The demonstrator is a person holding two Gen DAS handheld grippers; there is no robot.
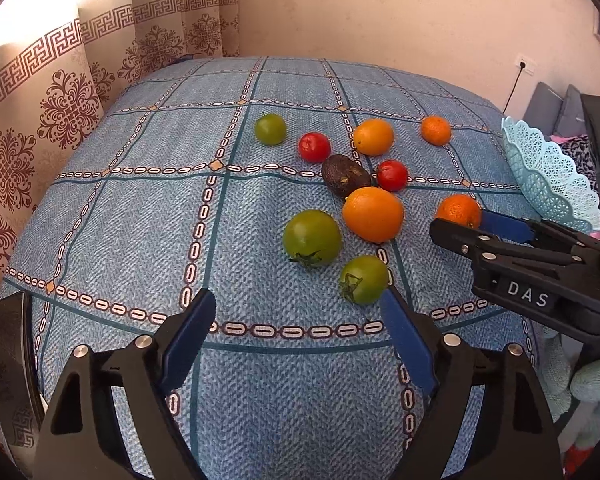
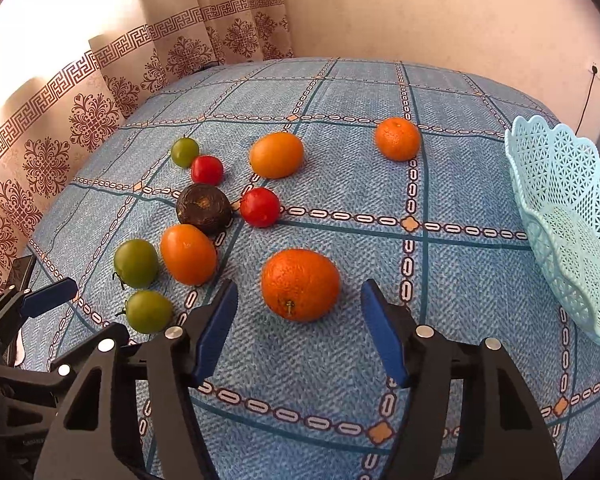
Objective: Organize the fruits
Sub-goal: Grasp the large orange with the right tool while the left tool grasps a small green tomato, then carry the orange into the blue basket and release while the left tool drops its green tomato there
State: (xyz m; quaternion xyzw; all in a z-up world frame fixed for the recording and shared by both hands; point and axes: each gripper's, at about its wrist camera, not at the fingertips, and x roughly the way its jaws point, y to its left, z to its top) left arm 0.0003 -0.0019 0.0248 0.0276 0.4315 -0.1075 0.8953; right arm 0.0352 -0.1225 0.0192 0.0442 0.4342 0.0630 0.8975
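Tabletop (image 2: 340, 420) under a blue checked cloth, patterned curtain (image 1: 60, 120) behind its far-left corner, plain wall along the far edge.

Pale blue lattice basket (image 2: 560, 240) at the right edge, tilted, nothing visible inside it.

Left gripper (image 1: 298, 334) low over the near edge, jaws spread apart with only cloth between the pads. A green tomato (image 1: 363, 279) lies just beyond its right fingertip; touching or not, cannot tell.

Right gripper (image 2: 298, 318) near the right side, jaws released and gaping. A large orange (image 2: 301, 284) sits on the cloth just ahead of the fingertips, between their lines, pads not on it.

Rest of the fruit is loose on the cloth mid-table, none in the basket:
- smooth orange (image 1: 373, 214) left of the large one
- bigger green tomato (image 1: 312, 238) beside it
- dark avocado (image 1: 345, 175) touching the smooth orange's far side
- red tomato (image 1: 392, 175) just right of the avocado
- second smooth orange (image 1: 373, 136) further back
- red tomato further left (image 1: 314, 147)
- small green tomato (image 1: 270, 129) far-left of the cluster
- mandarin (image 1: 436, 130) towards the far-right corner, apart from the others
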